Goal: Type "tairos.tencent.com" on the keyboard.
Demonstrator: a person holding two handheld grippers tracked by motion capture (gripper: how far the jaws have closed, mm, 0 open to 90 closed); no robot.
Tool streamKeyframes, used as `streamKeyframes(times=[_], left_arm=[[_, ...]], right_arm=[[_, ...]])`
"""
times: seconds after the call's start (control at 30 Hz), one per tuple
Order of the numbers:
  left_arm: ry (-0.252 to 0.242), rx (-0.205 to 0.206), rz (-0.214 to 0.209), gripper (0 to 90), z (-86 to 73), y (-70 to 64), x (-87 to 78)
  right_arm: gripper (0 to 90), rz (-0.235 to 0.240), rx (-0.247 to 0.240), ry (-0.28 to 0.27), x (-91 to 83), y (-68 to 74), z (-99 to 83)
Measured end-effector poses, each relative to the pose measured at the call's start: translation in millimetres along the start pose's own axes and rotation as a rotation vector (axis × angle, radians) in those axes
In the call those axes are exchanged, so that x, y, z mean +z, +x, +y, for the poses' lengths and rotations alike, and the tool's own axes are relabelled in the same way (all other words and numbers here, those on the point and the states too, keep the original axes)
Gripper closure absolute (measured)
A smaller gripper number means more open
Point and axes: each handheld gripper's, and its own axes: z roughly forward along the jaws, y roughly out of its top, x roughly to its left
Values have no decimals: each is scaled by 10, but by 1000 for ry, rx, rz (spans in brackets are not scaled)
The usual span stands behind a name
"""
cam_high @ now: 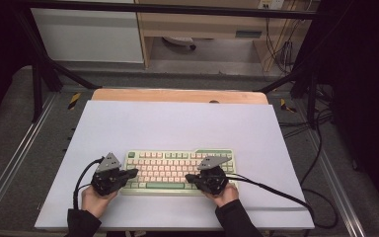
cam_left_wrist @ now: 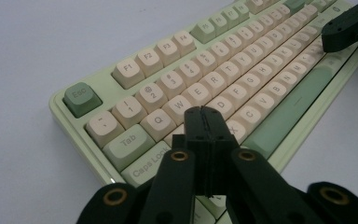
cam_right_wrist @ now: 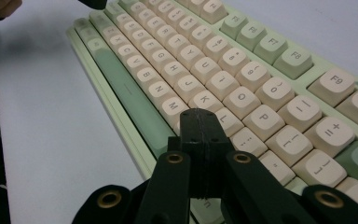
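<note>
Right now I have the keyboard (cam_high: 180, 171) lying flat at the near middle of the white sheet (cam_high: 177, 123) that covers the tabletop (cam_high: 177, 95), its long side running left to right. It has a pale green case, cream letter keys and a green space bar (cam_left_wrist: 303, 95) along its near edge.

My left gripper (cam_high: 132, 173) comes in over the keyboard's near left corner. In the left gripper view its fingers (cam_left_wrist: 200, 126) are pressed together with nothing between them, their tips low over the keys just right of Caps Lock, though I cannot tell whether they touch a key.

My right gripper (cam_high: 190, 177) reaches in from the near right end. In the right gripper view its fingers (cam_right_wrist: 200, 126) are likewise closed flat against each other and empty, sitting over the keys near M and K.

The two grippers point toward each other across the lower key rows, well apart. A black cable (cam_high: 276, 190) trails off the right gripper across the sheet to the near right.
</note>
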Motion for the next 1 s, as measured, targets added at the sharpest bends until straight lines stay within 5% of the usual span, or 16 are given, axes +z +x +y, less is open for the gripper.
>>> streamKeyframes(times=[0.4,1.0], left_arm=[[1,-1,-1,900,-2,0,4],[-6,0,-1,900,45,-39,12]], right_arm=[[900,-22,-15,22,47,-5,-32],[900,-58,-8,-21,-198,-66,34]])
